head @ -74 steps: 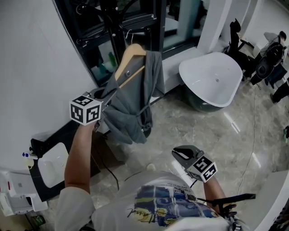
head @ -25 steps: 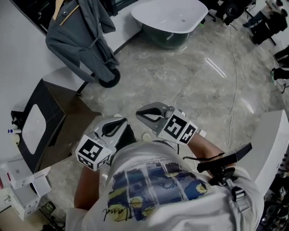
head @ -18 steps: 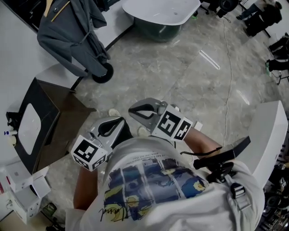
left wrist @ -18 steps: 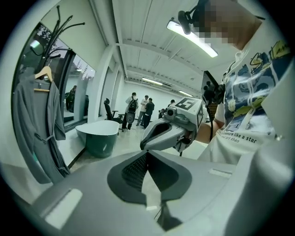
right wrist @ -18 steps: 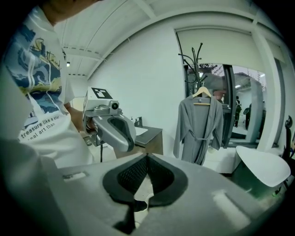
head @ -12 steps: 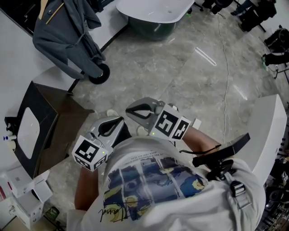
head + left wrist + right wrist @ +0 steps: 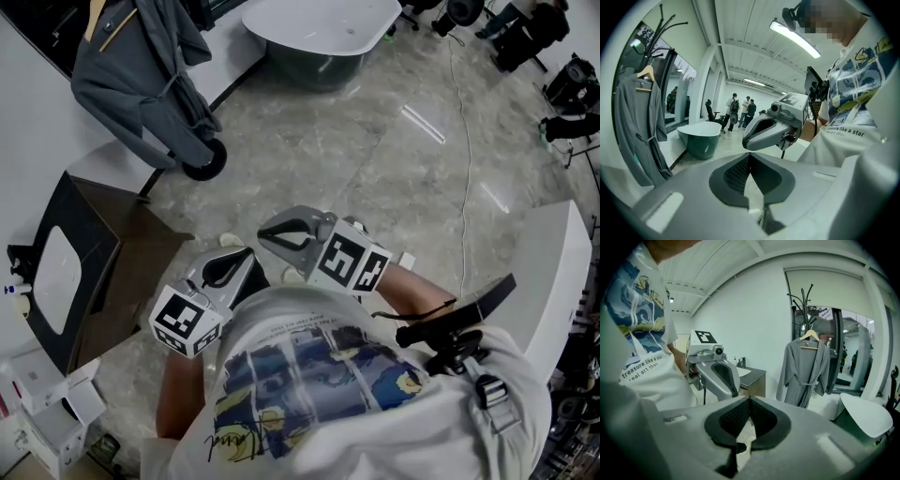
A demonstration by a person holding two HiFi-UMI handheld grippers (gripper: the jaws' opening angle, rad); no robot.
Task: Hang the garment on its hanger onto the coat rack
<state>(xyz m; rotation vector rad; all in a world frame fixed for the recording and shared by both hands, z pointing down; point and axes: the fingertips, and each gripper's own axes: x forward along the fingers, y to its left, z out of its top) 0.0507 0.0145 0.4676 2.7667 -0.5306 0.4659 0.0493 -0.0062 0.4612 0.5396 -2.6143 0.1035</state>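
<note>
The grey robe (image 7: 141, 75) hangs on a wooden hanger (image 7: 95, 15) on the black coat rack, whose round base (image 7: 202, 170) stands on the floor. In the right gripper view the robe (image 7: 804, 369) and hanger (image 7: 809, 336) hang from the rack (image 7: 804, 298) with nothing gripping them. My left gripper (image 7: 246, 251) and right gripper (image 7: 265, 234) are held low, close to the person's chest, far from the rack. Both are shut with nothing between the jaws, as the left gripper (image 7: 750, 155) and right gripper (image 7: 749, 400) show in their own views.
A white and green bathtub (image 7: 323, 28) stands beyond the rack. A dark cabinet with a white basin (image 7: 66, 272) is at the left. A cable (image 7: 464, 141) runs over the marble floor. Several people (image 7: 740, 110) stand far off.
Three seconds ago my left gripper was up beside the hanger at the rack. It has come down near the chest beside the right gripper. Over the last second both grippers barely move.
</note>
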